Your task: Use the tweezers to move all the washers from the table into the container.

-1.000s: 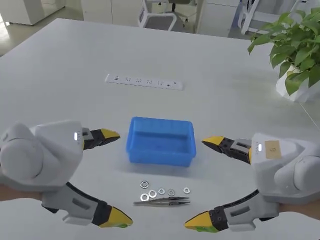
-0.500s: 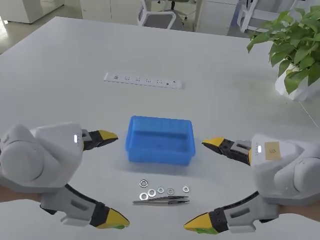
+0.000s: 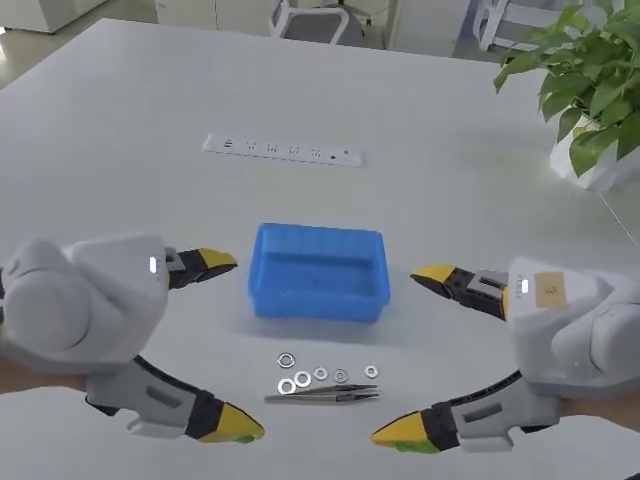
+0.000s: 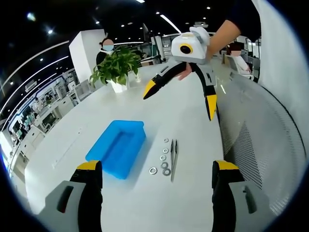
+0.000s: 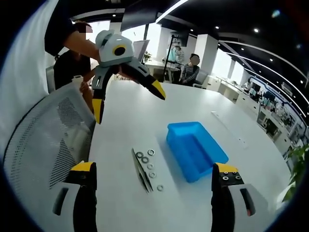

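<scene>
1. Left gripper (image 3: 232, 346): jaws spread wide, nothing between them, held above the table (image 3: 130, 130) and clear of it.

2. Right gripper (image 3: 408, 356): jaws also spread wide and empty. It faces the left gripper across the work, with the tips well apart from each other.

3. Tweezers (image 3: 322, 397): lying flat on the table in the gap between the two grippers, level with their nearer jaw tips. Neither gripper touches them. In the left gripper view they lie ahead between the jaws. In the right gripper view they lie ahead, somewhat toward the left jaw.

4. Washers (image 3: 303, 379): six counted, loose on the table in a short scattered row just beyond the tweezers, on the side toward the container. The one at the left gripper's end of the row lies just beside the tweezers; contact cannot be confirmed.

5. Container (image 3: 315, 300): a blue open tray standing on the table beyond the washers, between the farther jaw tips of both grippers. No washer is visible inside it.

6. Other items: a white power strip (image 3: 280, 151) lies on the table well beyond the container, and a potted plant (image 3: 590, 80) stands far out past the right gripper.
</scene>
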Motion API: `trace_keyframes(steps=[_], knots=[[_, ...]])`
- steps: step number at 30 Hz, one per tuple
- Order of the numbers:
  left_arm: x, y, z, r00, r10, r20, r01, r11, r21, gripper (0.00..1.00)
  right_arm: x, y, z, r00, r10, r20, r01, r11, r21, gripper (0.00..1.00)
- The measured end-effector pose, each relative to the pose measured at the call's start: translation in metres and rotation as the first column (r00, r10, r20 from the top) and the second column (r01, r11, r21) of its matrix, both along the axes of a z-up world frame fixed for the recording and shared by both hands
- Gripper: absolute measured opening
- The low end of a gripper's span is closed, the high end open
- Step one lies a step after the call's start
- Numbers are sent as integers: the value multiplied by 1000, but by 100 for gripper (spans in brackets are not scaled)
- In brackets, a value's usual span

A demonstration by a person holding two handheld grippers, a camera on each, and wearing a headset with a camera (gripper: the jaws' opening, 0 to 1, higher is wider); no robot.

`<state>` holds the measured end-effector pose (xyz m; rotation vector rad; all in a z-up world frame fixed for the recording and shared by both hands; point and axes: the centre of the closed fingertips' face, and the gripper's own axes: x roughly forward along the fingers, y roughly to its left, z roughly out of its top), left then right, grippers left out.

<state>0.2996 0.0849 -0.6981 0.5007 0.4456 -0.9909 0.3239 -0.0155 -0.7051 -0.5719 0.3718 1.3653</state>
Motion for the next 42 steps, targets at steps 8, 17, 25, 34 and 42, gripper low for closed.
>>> trace_keyframes(steps=[8, 17, 25, 34, 42], knots=[[2, -4, -12, 999, 17, -27, -18, 1000, -9, 100, 10, -1, -10, 1000, -16, -13, 16, 1000, -17, 99], [11, -3, -20, 999, 36, 25, -36, 999, 22, 99, 8, 5, -26, 999, 4, -41, -5, 999, -35, 84], [1, -9, -42, 998, 1, -68, 2, 999, 42, 92, -5, 13, -45, 994, 57, -93, -63, 996, -69, 76], [-2, -17, -69, 995, -15, -95, 21, 997, 69, 80, -10, 20, -66, 988, 84, -126, -98, 990, -105, 66], [-3, -17, -85, 994, -20, -107, 30, 995, 92, 74, -15, 22, -76, 984, 121, -134, -137, 983, -120, 48]])
